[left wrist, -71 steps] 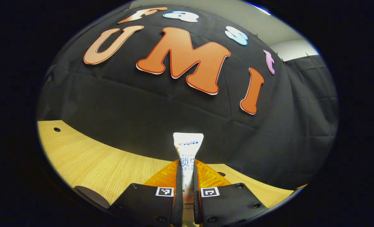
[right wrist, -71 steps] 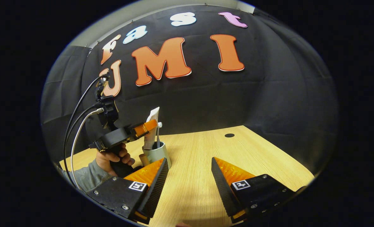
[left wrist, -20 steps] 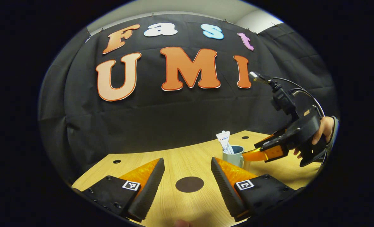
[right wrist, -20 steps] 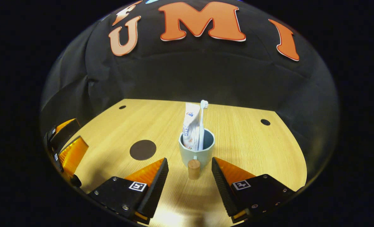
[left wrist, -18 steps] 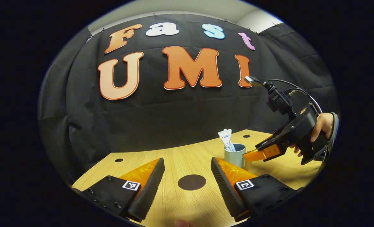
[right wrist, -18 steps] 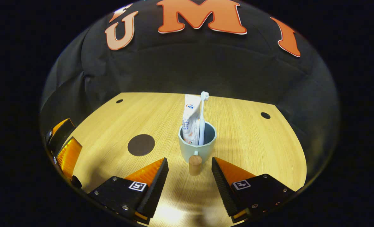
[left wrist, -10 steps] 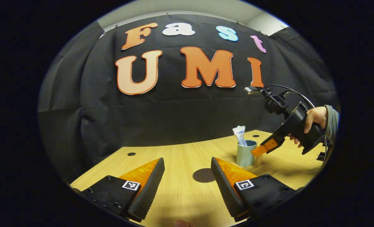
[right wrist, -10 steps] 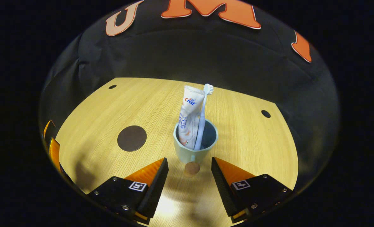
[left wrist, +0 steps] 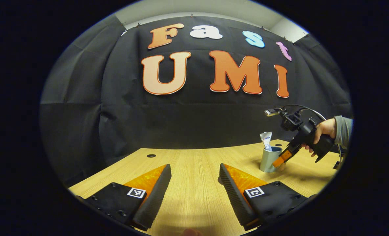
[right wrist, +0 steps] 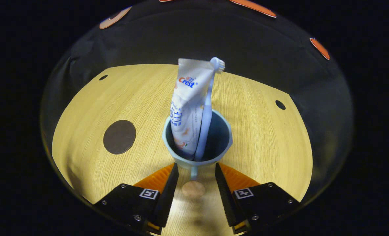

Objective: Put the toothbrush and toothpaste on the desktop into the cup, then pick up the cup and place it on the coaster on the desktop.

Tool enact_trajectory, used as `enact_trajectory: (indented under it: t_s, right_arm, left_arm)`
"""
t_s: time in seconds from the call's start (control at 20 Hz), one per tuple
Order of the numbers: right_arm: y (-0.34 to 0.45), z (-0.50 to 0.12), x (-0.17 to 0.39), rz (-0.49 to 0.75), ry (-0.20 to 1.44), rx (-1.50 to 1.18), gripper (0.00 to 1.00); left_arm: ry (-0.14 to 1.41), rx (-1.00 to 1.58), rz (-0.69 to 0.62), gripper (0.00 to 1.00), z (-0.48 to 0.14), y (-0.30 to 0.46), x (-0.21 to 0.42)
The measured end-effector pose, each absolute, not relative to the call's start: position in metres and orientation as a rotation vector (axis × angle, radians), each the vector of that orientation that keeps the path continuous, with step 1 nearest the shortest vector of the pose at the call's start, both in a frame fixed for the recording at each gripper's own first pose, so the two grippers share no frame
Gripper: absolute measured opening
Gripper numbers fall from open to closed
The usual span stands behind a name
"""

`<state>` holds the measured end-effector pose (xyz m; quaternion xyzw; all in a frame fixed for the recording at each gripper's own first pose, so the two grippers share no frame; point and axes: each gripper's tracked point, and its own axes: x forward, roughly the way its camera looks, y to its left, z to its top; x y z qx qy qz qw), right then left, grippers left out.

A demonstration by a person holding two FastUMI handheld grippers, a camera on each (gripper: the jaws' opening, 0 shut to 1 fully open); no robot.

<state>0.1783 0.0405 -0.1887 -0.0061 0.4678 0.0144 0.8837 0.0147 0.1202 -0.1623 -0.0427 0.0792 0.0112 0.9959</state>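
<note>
Wooden tabletop point(right wrist: 263, 147) backed by a black cloth wall point(left wrist: 83, 114). Small dark holes in the tabletop near its far corners, one far left point(right wrist: 103, 77) and one far right point(right wrist: 280, 105).

Coaster point(right wrist: 119, 136): dark round disc lying flat on bare wood, to the left of the cup and apart from it, with nothing on it. In the left gripper view a dark sliver point(left wrist: 219, 180) shows just beside the near finger; cannot tell if it is the coaster.

Cup point(right wrist: 181, 156): pale grey-green, upright on the tabletop, dark inside. Its handle ends in a round wooden knob point(right wrist: 193, 189) that points toward the right gripper. Toothpaste point(right wrist: 186, 108), a white tube, stands in the cup with its crimped end up, leaning on the left of the rim. Toothbrush point(right wrist: 207, 111), pale blue, stands beside it with the bristle head up, touching the tube.

Right gripper point(right wrist: 196, 180): tilted down over the cup, jaws part open, one finger to each side of the handle with a gap left on both sides; no grip on it. From the left gripper view, the same gripper point(left wrist: 281, 159) hangs beside the cup point(left wrist: 266, 160), held by a hand point(left wrist: 324, 129) in a grey sleeve point(left wrist: 343, 131), cables looping off its top.

Left gripper point(left wrist: 195, 183): low over the tabletop, well apart from the cup, jaws wide open, holding nothing.

Bare wood between cup and coaster, and bare wood ahead of the left gripper up to the wall.
</note>
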Motion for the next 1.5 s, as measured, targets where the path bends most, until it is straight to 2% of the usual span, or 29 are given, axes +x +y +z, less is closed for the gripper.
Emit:
enact_trajectory:
  t_s: [0.05,0.1,0.2,0.25,0.5,1.5]
  right_arm:
    - [0.039,-0.190,0.179,0.025,0.969,-0.009,0.59]
    - [0.036,-0.189,0.181,0.023,0.964,-0.005,0.56]
    - [0.037,-0.191,0.175,0.016,0.970,0.052,0.26]
    - [0.038,-0.187,0.178,0.019,0.963,0.054,0.24]
    - [0.037,-0.180,0.179,0.072,0.916,0.042,0.20]
    - [0.033,-0.165,0.195,0.239,0.848,-0.002,0.20]
  left_arm:
    - [0.169,-0.091,0.027,0.94,-0.166,0.122,0.015]
    - [0.175,-0.092,0.036,0.94,-0.168,0.127,0.014]
    - [0.171,-0.093,0.047,0.94,-0.166,0.131,0.014]
    - [0.164,-0.092,0.049,0.94,-0.164,0.133,0.011]
    - [0.168,-0.089,0.047,0.94,-0.164,0.131,0.012]
    - [0.151,-0.077,-0.002,0.94,-0.152,0.101,-0.006]
